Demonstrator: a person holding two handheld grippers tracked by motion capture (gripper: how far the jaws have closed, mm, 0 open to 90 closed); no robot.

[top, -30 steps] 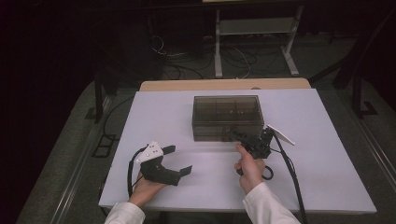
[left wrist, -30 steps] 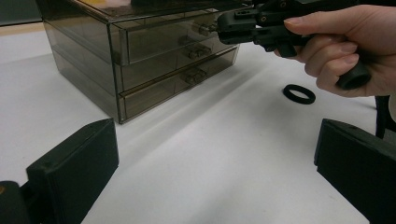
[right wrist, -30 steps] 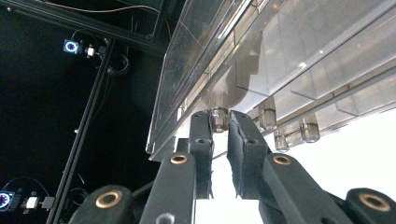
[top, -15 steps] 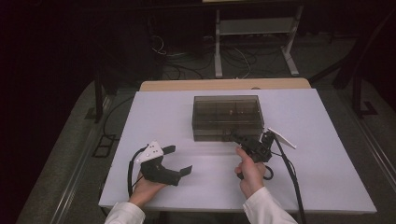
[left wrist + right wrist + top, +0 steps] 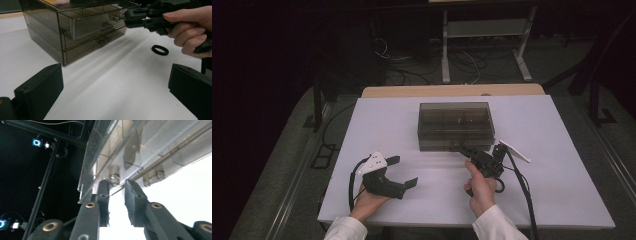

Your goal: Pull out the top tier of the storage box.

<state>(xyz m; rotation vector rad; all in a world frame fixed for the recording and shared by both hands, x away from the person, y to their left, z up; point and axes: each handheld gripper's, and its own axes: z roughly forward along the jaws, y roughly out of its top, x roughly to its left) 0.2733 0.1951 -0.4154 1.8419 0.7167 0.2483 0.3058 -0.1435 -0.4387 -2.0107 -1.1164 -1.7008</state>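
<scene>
A smoked clear drawer box [image 5: 456,125] stands at the middle of the white table [image 5: 552,130]. Its upper drawer [image 5: 97,22] is pulled out a little. My right gripper [image 5: 464,149] is at that drawer's front, with the small clear knob [image 5: 114,178] between its fingertips. Its jaws have just been opening, and a gap shows beside the knob. My left gripper [image 5: 404,171] rests on the table at the near left, pointing toward the box [image 5: 75,27]. It is wide open with nothing between its jaws.
A black ring [image 5: 160,50] lies on the table under the right hand. A cable trails from the right gripper to the near edge. Behind the table are a wooden board, floor cables and a white stand.
The right hand has edged slightly back toward the near edge of the table. The left hand has stayed put.
</scene>
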